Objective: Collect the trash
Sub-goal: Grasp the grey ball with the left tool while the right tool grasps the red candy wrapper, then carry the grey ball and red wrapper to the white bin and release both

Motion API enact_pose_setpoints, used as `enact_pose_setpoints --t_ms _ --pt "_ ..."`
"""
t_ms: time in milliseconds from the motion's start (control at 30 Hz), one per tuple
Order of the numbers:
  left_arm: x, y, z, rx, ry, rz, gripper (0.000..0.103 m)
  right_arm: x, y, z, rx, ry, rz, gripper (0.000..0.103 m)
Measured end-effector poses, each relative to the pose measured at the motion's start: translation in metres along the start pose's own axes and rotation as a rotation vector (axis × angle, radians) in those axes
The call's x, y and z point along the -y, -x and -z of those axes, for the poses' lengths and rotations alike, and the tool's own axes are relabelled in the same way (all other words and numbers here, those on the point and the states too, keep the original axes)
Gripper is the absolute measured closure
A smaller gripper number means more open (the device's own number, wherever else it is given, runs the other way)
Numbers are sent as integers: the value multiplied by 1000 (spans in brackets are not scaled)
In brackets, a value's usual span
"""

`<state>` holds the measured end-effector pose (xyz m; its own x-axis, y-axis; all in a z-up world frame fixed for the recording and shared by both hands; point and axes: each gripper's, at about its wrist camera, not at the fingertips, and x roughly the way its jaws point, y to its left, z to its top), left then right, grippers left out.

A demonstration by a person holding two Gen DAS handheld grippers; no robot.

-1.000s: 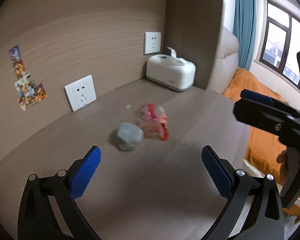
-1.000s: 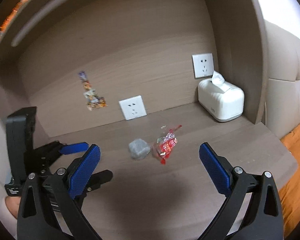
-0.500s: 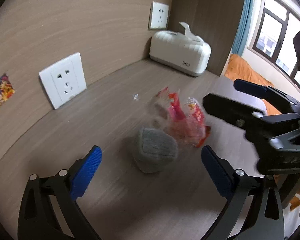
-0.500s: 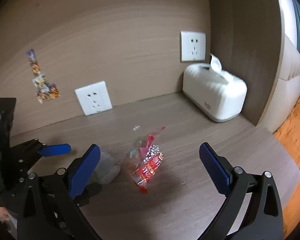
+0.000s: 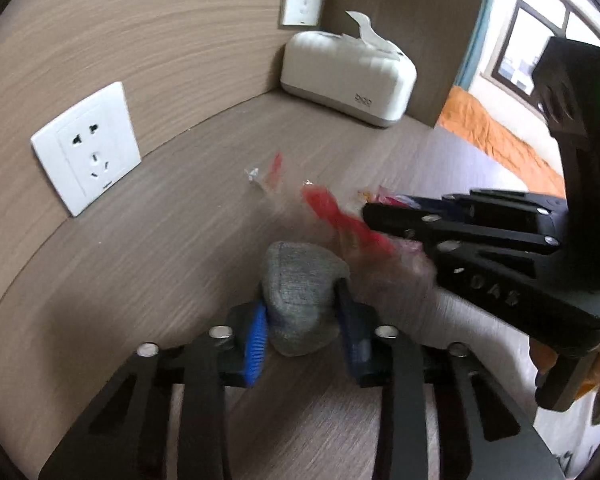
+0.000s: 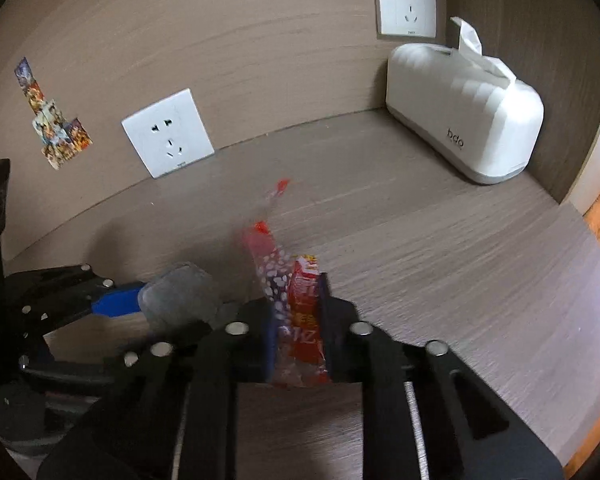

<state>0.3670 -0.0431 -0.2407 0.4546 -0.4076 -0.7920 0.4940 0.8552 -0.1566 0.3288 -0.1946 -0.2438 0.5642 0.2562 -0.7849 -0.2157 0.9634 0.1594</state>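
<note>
Grab step: left gripper (image 5: pixel 302 316) squeezes grey wad (image 5: pixel 300 296) low center, right gripper (image 6: pixel 298 320) pinches red wrapper (image 6: pixel 300 312); next lift both, find bin

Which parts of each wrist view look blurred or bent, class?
Left wrist view: the red wrapper is motion-smeared, the grey wad fairly sharp, the wood grain bowed by the fisheye. Right wrist view: the wad smears, the tissue box stays crisp.
</note>
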Motion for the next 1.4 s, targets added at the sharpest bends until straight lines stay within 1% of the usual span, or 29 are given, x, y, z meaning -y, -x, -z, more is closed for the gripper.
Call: enact_pose_setpoints --t_ms 33,100,233,400,467,633,833,967,1067,1167,1267,1367,1400 --pt "-1 1 -1 -4 6 1 78 0 5 -1 12 -3 -9 94" --pt "1 7 0 2 7 -14 78 1 18 -3 43 -5 -20 94" --pt "11 23 1 20 10 -10 78 8 46 -4 82 -19 -39 95" --pt "40 47 1 44 -8 -4 78 20 86 1 119 -32 -46 95" --pt "59 56 2 52 -27 5 78 25 101 8 131 -33 -39 95" --pt "118 70 10 66 -102 7 78 45 144 37 151 -60 -27 95" --pt "192 77 27 60 -167 37 78 71 201 77 171 -104 6 95" --pt "240 80 40 60 -201 73 78 94 238 107 182 -134 46 95" --pt "271 77 51 47 -211 97 78 112 257 130 177 -166 73 95" --pt "303 73 65 32 -228 114 78 131 274 158 169 -203 93 95" --pt "333 62 84 9 -240 115 78 150 282 188 154 -231 92 95" --pt "360 43 108 -36 -260 104 78 166 282 214 156 -246 50 94" --pt "368 35 117 -51 -262 105 78 173 278 225 147 -239 53 94"
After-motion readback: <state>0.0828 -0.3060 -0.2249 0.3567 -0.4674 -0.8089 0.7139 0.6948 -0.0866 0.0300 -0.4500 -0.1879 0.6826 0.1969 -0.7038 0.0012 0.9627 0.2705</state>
